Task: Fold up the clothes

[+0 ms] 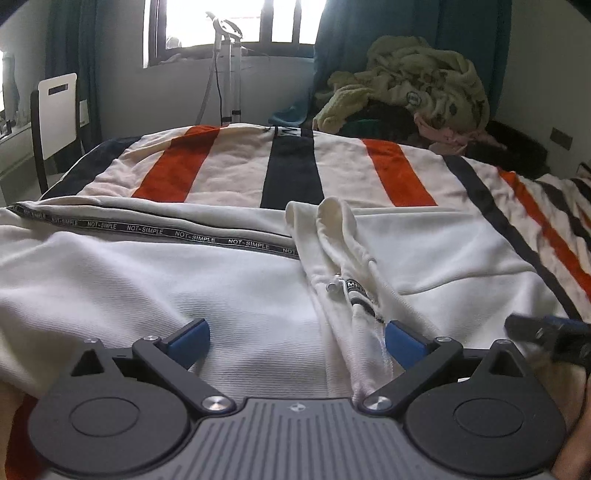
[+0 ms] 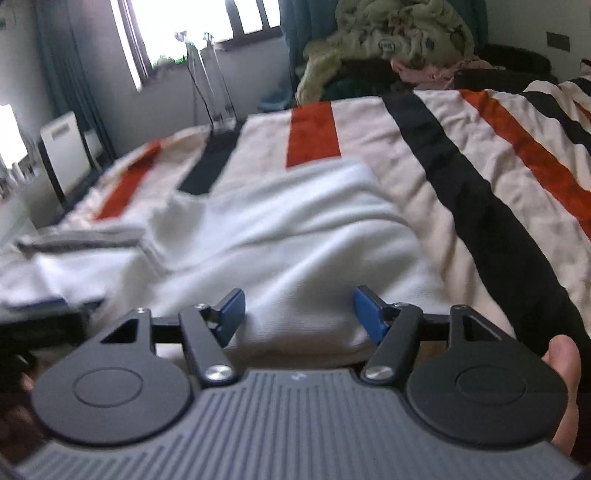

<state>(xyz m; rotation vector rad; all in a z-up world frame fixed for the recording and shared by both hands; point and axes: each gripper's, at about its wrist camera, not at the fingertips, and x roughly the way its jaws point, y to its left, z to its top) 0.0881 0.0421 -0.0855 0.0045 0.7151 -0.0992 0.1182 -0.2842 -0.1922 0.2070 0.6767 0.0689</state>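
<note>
Left gripper [image 1: 297, 338] sits lowest in its view, jaws spread wide, blue pads [image 1: 192, 338] either side of white fabric w/ nothing pinched. White garment [image 1: 177, 280] lies flat on the bed directly under & ahead of it, spread across the striped bedspread [image 1: 229, 166]. Black tape trim reading "NOT-SIMPLE" [image 1: 147, 229] runs across the garment's far edge. Bunched hood/collar part w/ a drawstring [image 1: 345, 288] rises just right of centre, its fold running down btwn the pads, closer to the right one. Right gripper [image 1: 546, 332] shows blurred at the right edge of this view, near the garment.

Right wrist view: right gripper [image 2: 299, 314] also spread apart, pads [image 2: 369, 314] hovering over or resting on the garment's near hem [image 2: 295, 240]; contact can't be confirmed, frame is blurry. A thumb [image 2: 563, 354] rests on the gripper body at right.

Bedspread is cream w/ orange & dark stripes. Pile of olive-green clothes [image 1: 410, 88] sits at the far end of the bed, well apart from the garment. Window [image 1: 236, 22], teal curtains [image 1: 74, 55] & a white-backed chair [image 1: 55, 114] beyond.
</note>
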